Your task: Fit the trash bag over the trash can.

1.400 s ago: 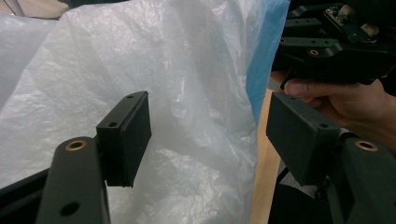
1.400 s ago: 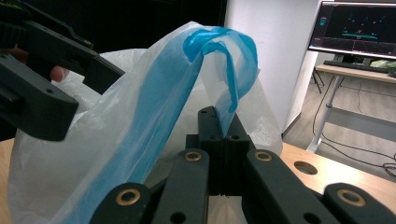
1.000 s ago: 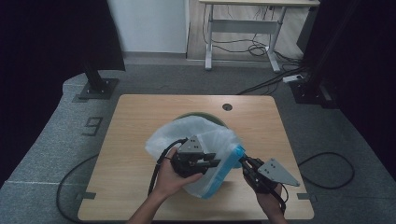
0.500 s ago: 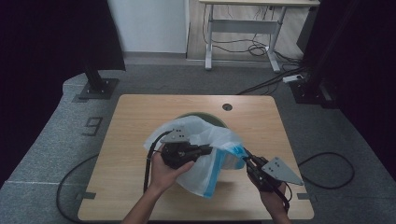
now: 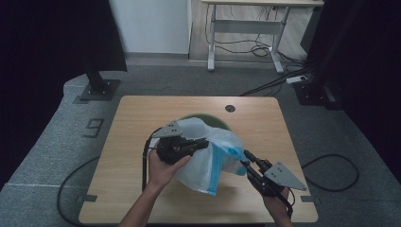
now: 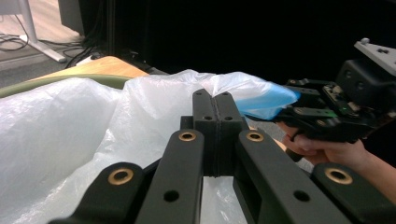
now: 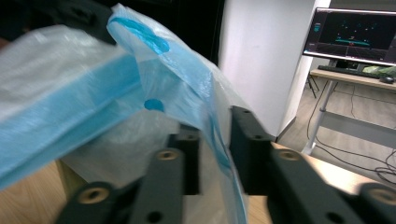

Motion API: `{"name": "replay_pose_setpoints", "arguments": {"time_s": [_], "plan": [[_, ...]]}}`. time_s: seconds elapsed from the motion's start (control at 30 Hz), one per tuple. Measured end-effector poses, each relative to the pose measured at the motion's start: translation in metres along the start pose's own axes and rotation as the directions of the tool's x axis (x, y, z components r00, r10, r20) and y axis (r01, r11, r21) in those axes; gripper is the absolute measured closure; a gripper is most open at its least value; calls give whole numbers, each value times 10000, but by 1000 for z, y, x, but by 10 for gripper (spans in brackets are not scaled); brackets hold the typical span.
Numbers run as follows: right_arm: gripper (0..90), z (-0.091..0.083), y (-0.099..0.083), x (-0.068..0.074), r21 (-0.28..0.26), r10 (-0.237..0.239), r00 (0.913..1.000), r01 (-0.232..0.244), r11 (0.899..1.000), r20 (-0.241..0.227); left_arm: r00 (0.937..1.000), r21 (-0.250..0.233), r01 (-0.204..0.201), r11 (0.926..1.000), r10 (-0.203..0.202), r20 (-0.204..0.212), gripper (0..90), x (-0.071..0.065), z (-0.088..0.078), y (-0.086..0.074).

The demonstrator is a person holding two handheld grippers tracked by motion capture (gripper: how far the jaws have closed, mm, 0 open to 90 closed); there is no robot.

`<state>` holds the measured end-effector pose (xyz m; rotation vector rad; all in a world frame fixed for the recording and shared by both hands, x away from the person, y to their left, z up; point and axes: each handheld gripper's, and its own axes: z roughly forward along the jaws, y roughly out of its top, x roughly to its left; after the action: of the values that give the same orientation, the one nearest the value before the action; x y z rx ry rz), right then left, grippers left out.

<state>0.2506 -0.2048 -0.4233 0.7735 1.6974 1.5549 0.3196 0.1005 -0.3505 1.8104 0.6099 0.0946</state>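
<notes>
On the middle of the table (image 5: 142,198), the green bin (image 5: 208,118) sits under a white bag (image 5: 203,163) with a blue edge, the bag draped over its near side and hanging toward you. Compared with a second ago the bag hangs longer and narrower, drawn out between your two hands rather than bunched in a broad mound.

Your left gripper (image 5: 203,143) has shifted left and a little up, taking the bag's upper edge with it. Its jaws are together, clamped on a fold of the white plastic; the left gripper view (image 6: 215,116) shows them pressed flat with the film running off both sides.

Your right gripper (image 5: 247,158) has held its place at the blue hem (image 7: 140,88). Its jaws have just been opening and now stand apart, the blue edge hanging loose in the gap with no pinch on it.

Judgement: the right side is released, so only your left holds the mouth. If you mean to spread it over the rim, the right will likely need a fresh grip further along the hem.
</notes>
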Motion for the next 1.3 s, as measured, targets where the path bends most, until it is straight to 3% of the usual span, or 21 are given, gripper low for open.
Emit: {"name": "replay_pose_setpoints", "arguments": {"time_s": [0.1, 0.23, 0.37, 0.43, 0.53, 1.0, 1.13, 1.3], "plan": [[628, -8, 4, 2, -310, 296, 9996, -296, 9991, -2, 9999, -30, 125, 9999, -125, 9, 898, 2, 0, 1], [627, -20, 7, 6, -490, 472, 9988, -465, 9977, 120, 9996, -85, 267, 9996, -267, 61, 898, 3, 2, 3], [715, -24, 7, 7, -324, 366, 9993, -369, 9988, -91, 9994, -77, 298, 9995, -296, 158, 898, 3, 5, 5], [809, -23, 7, 7, -250, 351, 9993, -355, 9991, -135, 9993, -80, 332, 9994, -331, 149, 897, 3, 7, 6], [887, -20, 7, 7, -32, 208, 9998, -208, 9998, 39, 9993, -61, 360, 9993, -360, 63, 898, 4, 7, 6], [888, -16, -4, -2, 464, 119, 9994, -134, 9988, 313, 9958, 26, 214, 9998, -210, -888, 898, 13, -8, 3], [888, -17, -4, -5, 507, 68, 9993, -86, 9987, 357, 9895, 68, -145, 9999, 153, -1435, 898, 18, -13, 6], [888, -14, -9, -10, 595, 106, 9992, -128, 9981, 379, 9848, -200, -79, 9998, 43, -1734, 898, 28, -27, 7]]}}
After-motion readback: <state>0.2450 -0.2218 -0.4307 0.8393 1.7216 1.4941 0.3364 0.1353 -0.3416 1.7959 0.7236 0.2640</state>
